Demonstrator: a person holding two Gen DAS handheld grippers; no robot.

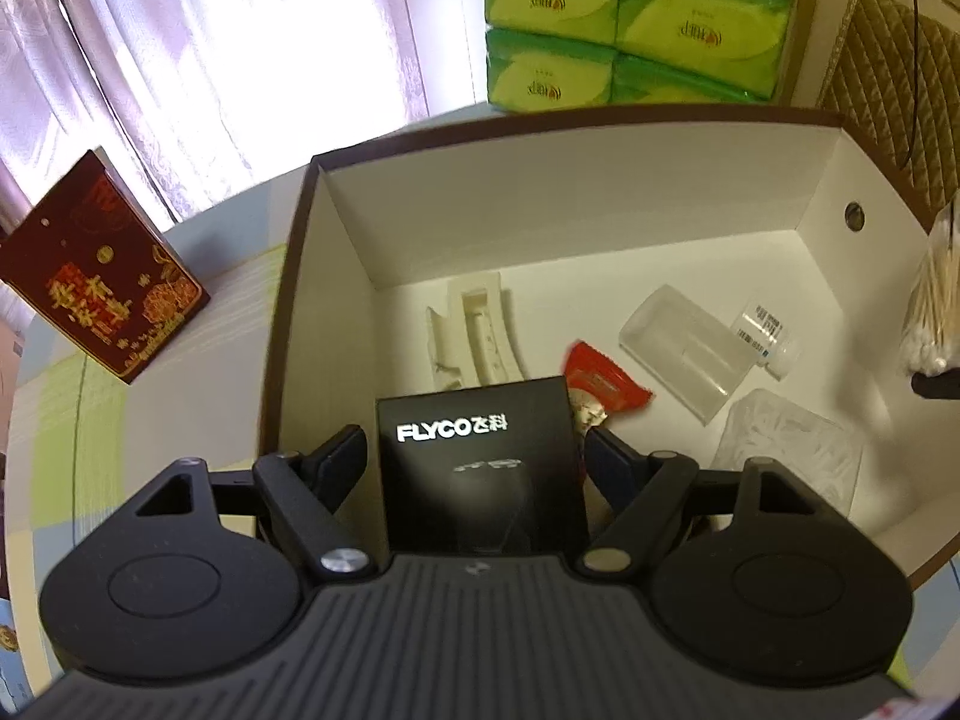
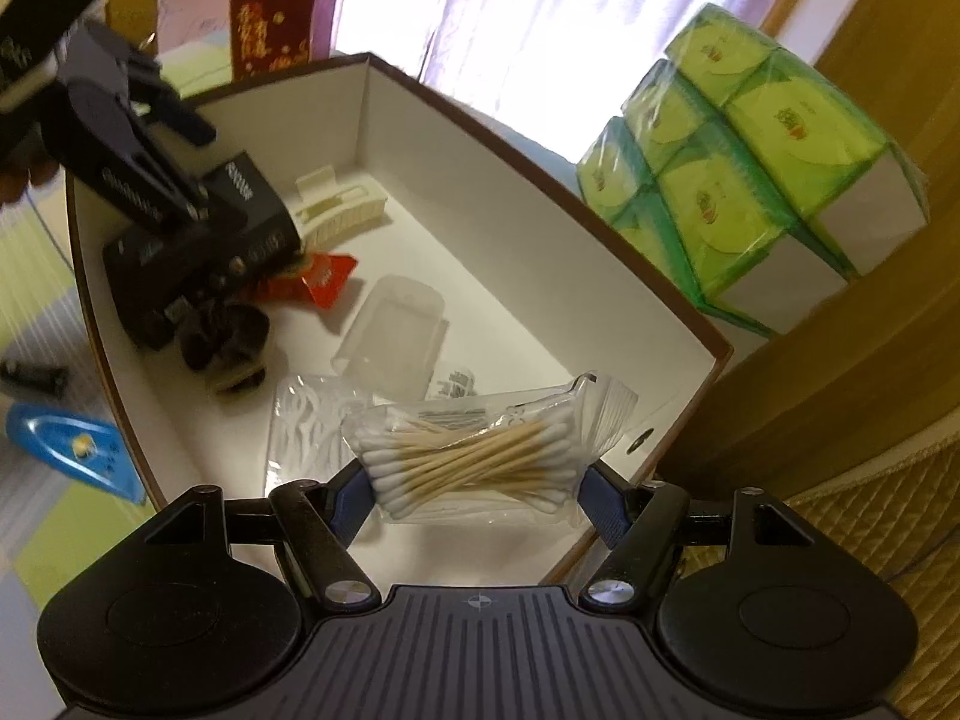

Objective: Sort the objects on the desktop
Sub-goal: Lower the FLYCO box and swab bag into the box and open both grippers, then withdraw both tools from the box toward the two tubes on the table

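Note:
A large white box with a brown rim (image 1: 312,192) lies open under both grippers. My left gripper (image 1: 474,441) is shut on a black FLYCO box (image 1: 480,468) and holds it upright over the near left part of the white box's floor; the right wrist view shows the same black box (image 2: 252,222) held there. My right gripper (image 2: 477,495) is shut on a clear bag of cotton swabs (image 2: 474,456) above the box's near right corner. That bag (image 1: 933,306) also hangs at the right edge of the left wrist view.
Inside the white box lie a cream plastic piece (image 1: 474,330), a red packet (image 1: 600,384), a clear plastic case (image 1: 684,348), a small labelled bottle (image 1: 768,330) and a bag of floss picks (image 1: 786,450). Green tissue packs (image 1: 636,18) stand behind it, a dark red carton (image 1: 102,276) to its left.

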